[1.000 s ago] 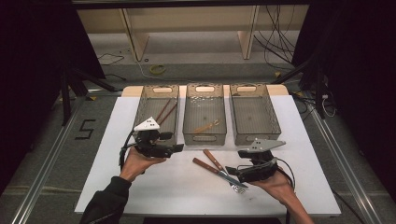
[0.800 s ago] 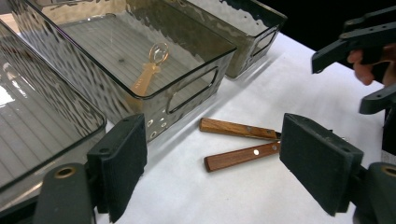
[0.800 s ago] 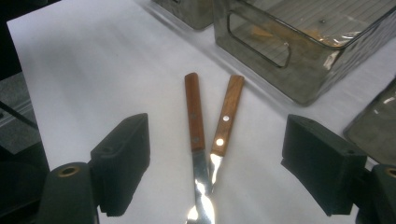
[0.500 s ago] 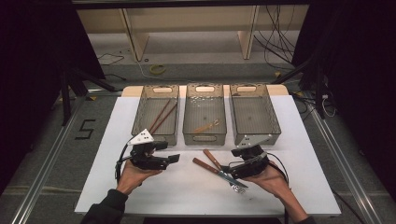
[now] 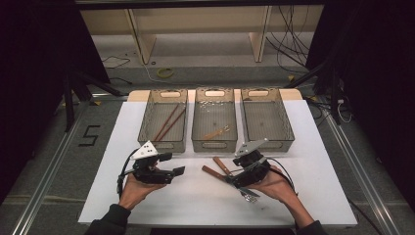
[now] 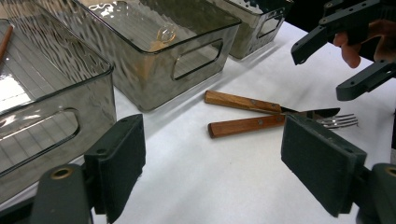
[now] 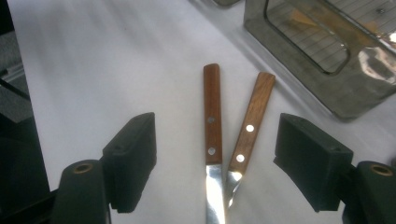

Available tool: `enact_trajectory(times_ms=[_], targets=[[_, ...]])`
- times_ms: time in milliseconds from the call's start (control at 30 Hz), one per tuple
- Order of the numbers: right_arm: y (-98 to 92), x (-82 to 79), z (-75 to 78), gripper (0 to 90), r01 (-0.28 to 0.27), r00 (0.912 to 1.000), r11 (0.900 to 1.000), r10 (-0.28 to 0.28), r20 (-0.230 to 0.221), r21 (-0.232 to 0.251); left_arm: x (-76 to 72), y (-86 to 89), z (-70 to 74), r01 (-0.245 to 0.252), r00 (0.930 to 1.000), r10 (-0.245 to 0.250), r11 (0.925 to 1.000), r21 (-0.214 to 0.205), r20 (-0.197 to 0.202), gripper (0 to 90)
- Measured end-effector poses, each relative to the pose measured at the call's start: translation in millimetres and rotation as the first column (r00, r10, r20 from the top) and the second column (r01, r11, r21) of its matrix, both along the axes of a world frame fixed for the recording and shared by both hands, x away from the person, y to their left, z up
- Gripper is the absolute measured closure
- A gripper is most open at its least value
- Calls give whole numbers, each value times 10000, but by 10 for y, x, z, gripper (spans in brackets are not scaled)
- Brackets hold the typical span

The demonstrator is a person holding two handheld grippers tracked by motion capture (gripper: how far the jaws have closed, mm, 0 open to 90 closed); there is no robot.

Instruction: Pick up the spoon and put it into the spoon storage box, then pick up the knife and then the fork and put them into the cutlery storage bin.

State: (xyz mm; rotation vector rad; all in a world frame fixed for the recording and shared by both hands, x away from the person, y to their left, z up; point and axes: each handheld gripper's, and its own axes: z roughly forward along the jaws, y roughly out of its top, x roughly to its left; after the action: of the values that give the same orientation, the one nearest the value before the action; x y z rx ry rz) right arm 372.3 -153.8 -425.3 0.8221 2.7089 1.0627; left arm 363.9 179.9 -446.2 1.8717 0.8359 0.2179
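Observation:
A wood-handled knife and a wood-handled fork lie side by side on the white table top, their handles pointing toward the bins. My right gripper hangs just above them with both handles between its pads. The jaws have just been closing, but they stand apart and touch neither handle. In the high view the right gripper covers the blades. My left gripper is held low at the left, open and empty. Seen from it, the two utensils lie beyond its jaws.
Three clear grey bins stand in a row at the back. The left bin holds brown chopsticks, the middle bin a small wooden piece, and the right bin shows nothing inside. The table's near edge is close to both hands.
My left gripper came back from the left bin toward the near edge and sank. My right gripper slid left over the knife and fork, its jaws narrower than before.

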Motion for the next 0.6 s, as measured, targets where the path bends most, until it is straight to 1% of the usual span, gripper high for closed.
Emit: enact_trajectory(times_ms=[67,233,267,300,400,433,500,533,600], targets=[[30,15,-19,314,-116,9999,9998,116,-17,-150,-17,5,-7,-25,10000,25,10000,-45,12,212],[91,41,-63,332,-274,9994,9986,264,-213,-445,-57,26,-23,-56,9998,57,10000,-33,183,210],[104,39,-69,336,-248,9993,9984,233,-308,-499,-66,29,-24,-68,9998,68,10000,-36,195,209],[112,47,-79,338,-319,9992,9981,306,-237,-530,-73,30,-24,-95,9997,96,9999,-43,219,209],[139,56,-96,349,-301,9990,9977,280,-350,-605,-97,35,-24,-92,9997,95,9999,-103,233,207],[139,68,-102,353,-380,9989,9971,360,-305,-656,-104,38,-23,-100,9996,102,9999,-73,258,207],[149,80,-110,361,-279,9992,9977,260,-309,-621,-117,41,-22,-117,9994,117,9999,-11,326,206],[141,95,-114,365,-399,9989,9969,381,-269,-676,-123,39,-20,-147,9994,147,9999,-10,312,206],[146,104,-121,380,-368,9989,9973,349,-298,-637,-130,34,-19,-158,9993,160,9999,-52,333,204]])
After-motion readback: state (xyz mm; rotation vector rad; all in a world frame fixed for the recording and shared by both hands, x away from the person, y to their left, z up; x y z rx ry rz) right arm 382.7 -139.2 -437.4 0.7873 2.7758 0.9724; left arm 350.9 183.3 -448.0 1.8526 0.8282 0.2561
